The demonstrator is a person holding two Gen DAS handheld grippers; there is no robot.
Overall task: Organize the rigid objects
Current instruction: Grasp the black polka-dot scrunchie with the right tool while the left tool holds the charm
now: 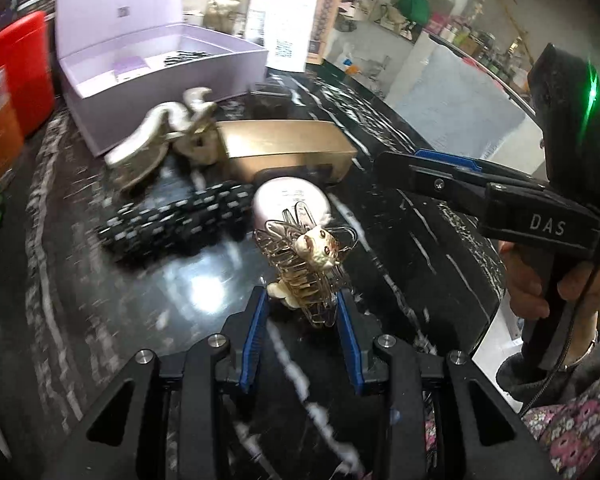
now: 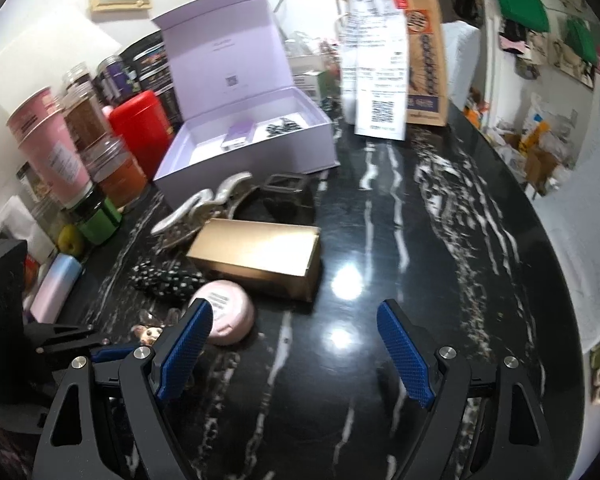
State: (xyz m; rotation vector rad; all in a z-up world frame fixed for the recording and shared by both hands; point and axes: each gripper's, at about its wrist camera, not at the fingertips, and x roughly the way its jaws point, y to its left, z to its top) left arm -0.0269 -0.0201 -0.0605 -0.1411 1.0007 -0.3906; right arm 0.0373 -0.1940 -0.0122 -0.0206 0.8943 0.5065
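Black marble-patterned table (image 2: pixel 440 240) carries the clutter: an open lilac gift box (image 2: pixel 260 148) at the back with a brown paper bag (image 2: pixel 424 60) beside it, a gold rectangular box (image 2: pixel 260 256) in the middle, a silver hair claw (image 2: pixel 204 208) touching its left end, a black studded hair clip (image 2: pixel 168 276), and a round pink compact (image 2: pixel 228 312). Nearest the camera, the left gripper (image 1: pixel 302 304) has its fingers clamped on a gold wire hair claw (image 1: pixel 304 268) bearing a small cream animal figure. The right gripper (image 2: pixel 296 352) hangs over bare tabletop, fingers spread wide and holding nothing.
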